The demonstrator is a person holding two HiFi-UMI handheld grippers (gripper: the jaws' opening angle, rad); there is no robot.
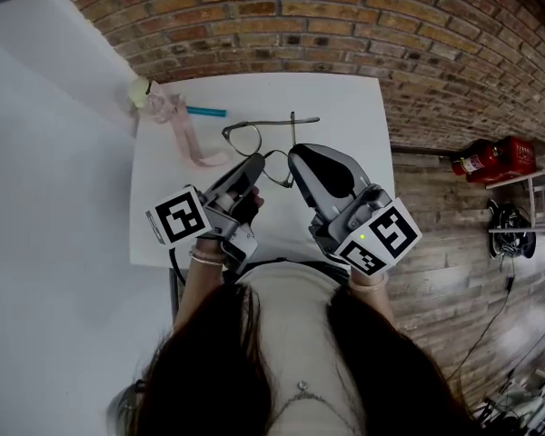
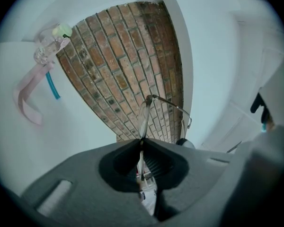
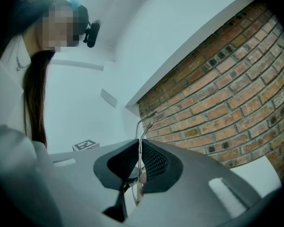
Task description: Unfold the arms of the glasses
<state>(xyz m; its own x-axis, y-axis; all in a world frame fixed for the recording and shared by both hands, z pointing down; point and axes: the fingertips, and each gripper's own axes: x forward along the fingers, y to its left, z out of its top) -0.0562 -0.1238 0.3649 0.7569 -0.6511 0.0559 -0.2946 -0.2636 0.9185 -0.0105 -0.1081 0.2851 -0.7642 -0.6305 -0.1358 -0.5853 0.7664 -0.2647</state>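
Got the left tool [image 2: 141, 141] clenched tight on the glasses [image 2: 145, 113], pinching the thin wire rim of one lens, no gap worth mentioning. Same deal with the right tool [image 3: 139, 145]: squeezed shut on another bit of the metal frame, with wire poking up out of the jaws. So, glasses held between the two, over the near half of the white counter [image 1: 345, 107]. Can't really tell how far the arms are folded.

Further back on the counter, spotting a pink ribbon [image 1: 195, 143], a teal stick [image 1: 206, 112] just beside it, and a small clear bottle [image 1: 143, 92] with a pale cap at the far left corner.

Behind all that, just a brick wall [image 1: 345, 16]. Off to the right, wood floor [image 1: 436, 243] and a red fire extinguisher [image 1: 480, 160].
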